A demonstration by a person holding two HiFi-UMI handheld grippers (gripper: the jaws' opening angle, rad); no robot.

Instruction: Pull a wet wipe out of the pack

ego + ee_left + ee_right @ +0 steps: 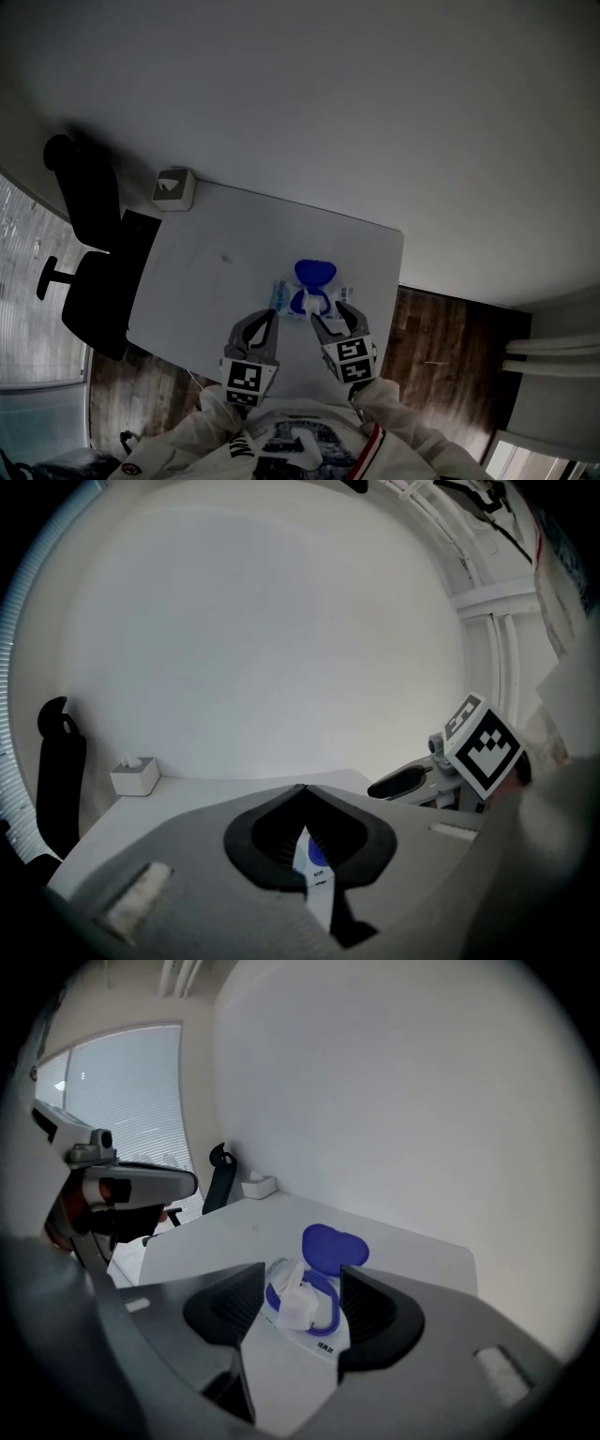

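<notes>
Dim, flat grey light; daylight through window blinds; fisheye bending, black vignette in gripper views.

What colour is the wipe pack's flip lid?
Blue; the rounded plastic flip lid of the white wet wipe pack shows best in the right gripper view.

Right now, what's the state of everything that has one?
left tongs: shut on pack edge.
right tongs: open, nothing gripped.
pack: held by one edge, opening exposed.
lid: flipped open.
wipe: poking up from the opening, framed between the right jaws, not pulled out.
tissue box: tissue sticking up.
</notes>
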